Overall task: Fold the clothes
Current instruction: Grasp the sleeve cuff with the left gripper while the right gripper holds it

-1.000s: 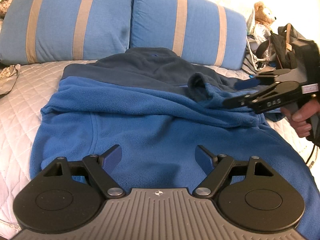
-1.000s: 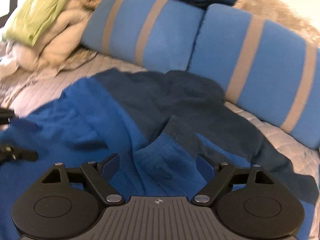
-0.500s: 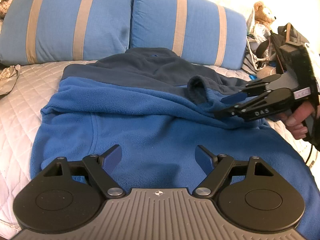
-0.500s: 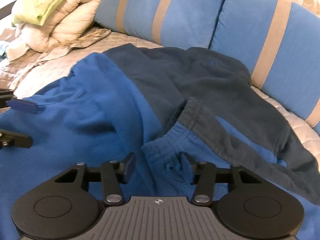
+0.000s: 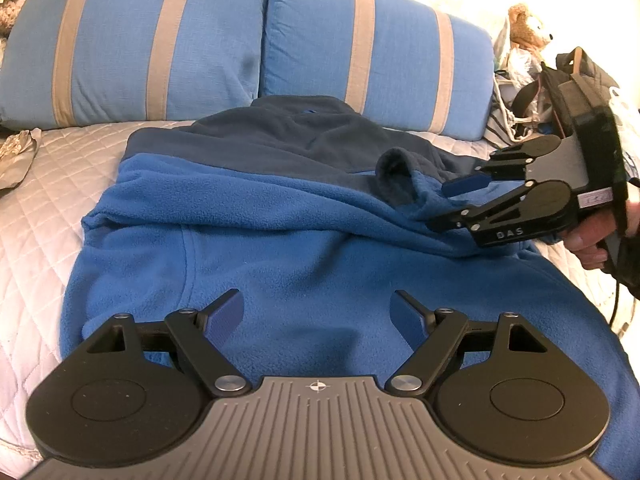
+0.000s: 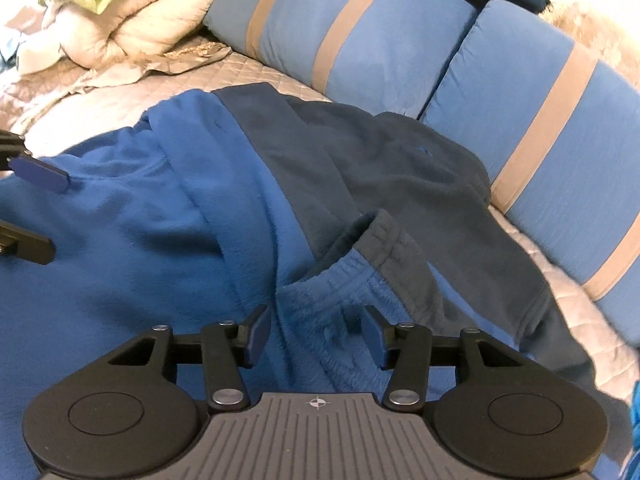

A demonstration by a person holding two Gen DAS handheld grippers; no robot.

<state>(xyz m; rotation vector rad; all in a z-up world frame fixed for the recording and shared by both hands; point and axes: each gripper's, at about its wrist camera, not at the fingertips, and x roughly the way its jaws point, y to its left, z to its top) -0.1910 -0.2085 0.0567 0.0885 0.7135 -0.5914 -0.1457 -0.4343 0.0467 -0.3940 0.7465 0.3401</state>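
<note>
Right gripper (image 6: 316,330) advanced onto sleeve cuff (image 6: 372,240), fingers narrowed then reopened partway.

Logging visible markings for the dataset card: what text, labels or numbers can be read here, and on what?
"DAS": on the lower black finger arm of the right gripper, seen from the left wrist view.
White label on the right gripper's body, behind that arm: printed, too blurred to read.
No readable text on the fleece, the pillows or the left gripper.
</note>
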